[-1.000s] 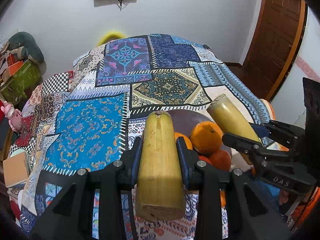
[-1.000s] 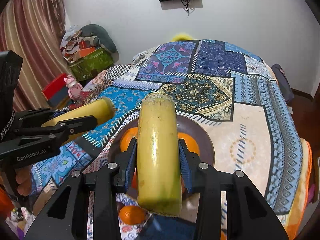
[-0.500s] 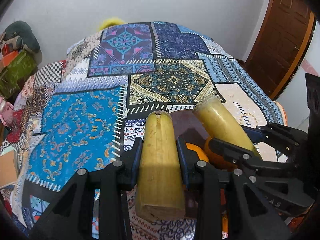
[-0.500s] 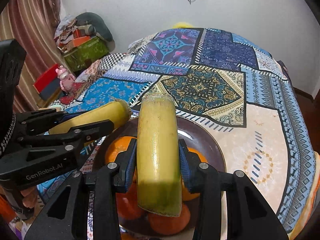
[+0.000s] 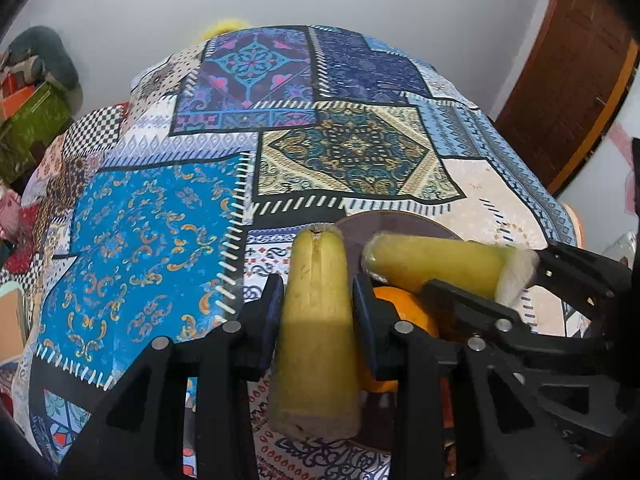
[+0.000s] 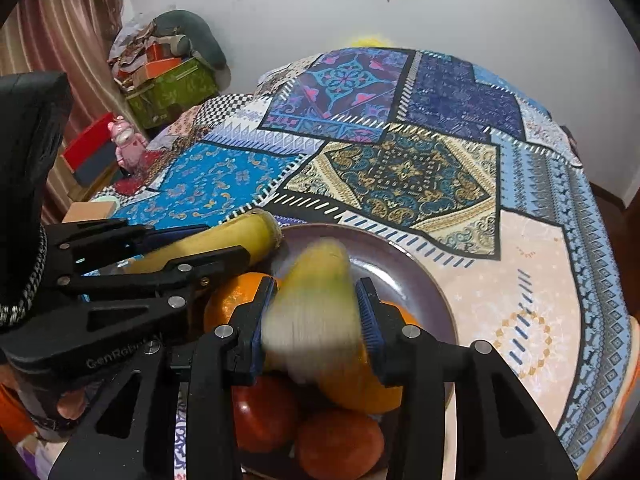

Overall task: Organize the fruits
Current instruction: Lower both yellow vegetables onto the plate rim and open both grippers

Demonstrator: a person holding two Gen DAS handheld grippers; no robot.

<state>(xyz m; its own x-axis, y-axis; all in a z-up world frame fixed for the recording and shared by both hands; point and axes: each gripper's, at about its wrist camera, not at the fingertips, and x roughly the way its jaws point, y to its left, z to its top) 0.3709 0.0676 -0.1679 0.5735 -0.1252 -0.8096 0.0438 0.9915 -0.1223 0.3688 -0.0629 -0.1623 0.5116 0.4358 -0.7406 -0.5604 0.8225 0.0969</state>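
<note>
My left gripper is shut on a yellow banana, held at the near left rim of the dark plate. In the right wrist view my right gripper stands wide around a second banana, which is blurred and tilted over the plate; whether the pads still press it is unclear. The plate holds several oranges and red fruit. The left gripper's banana shows at the plate's left rim. The right gripper's banana lies across the plate.
The plate sits on a bed with a patchwork cover. Boxes and clutter stand at the far left, with a pink toy. A brown door is at the right and a white wall behind.
Both grippers have moved lower and closer over the plate. The right gripper's banana has tipped and blurred between the fingers. The left gripper's banana stays clamped.
</note>
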